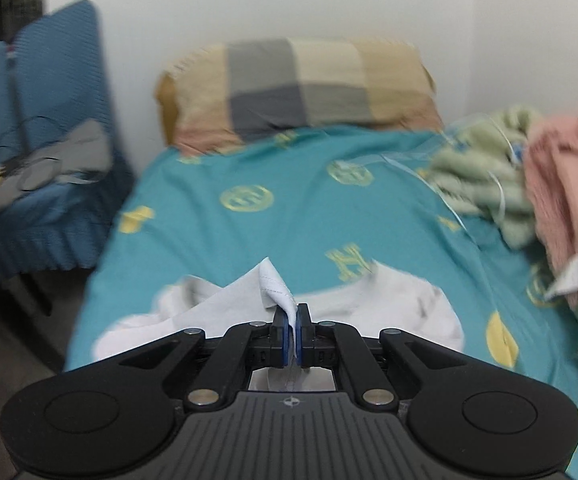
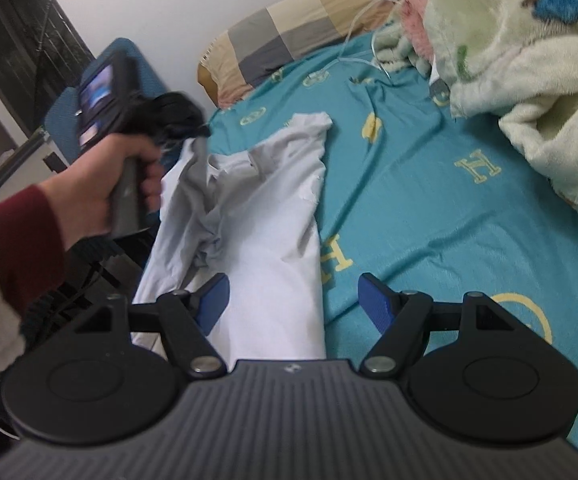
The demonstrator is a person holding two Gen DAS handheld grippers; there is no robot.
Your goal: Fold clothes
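Note:
A pale grey-white garment (image 2: 273, 216) lies partly spread on the teal bed sheet (image 2: 429, 200). My left gripper (image 1: 293, 316) is shut on a pinched fold of this garment (image 1: 273, 284) and holds that edge lifted above the bed. In the right wrist view the left gripper (image 2: 199, 134) appears at the left, held by a hand, with the cloth hanging from it. My right gripper (image 2: 293, 300) is open and empty, low over the near end of the garment, its blue pads (image 2: 373, 300) apart on either side of the cloth's right edge.
A checked pillow (image 1: 301, 92) lies at the head of the bed against the white wall. A pile of green and pink fleece blankets (image 2: 529, 60) fills the bed's right side. A blue covered chair (image 1: 45, 128) stands left of the bed.

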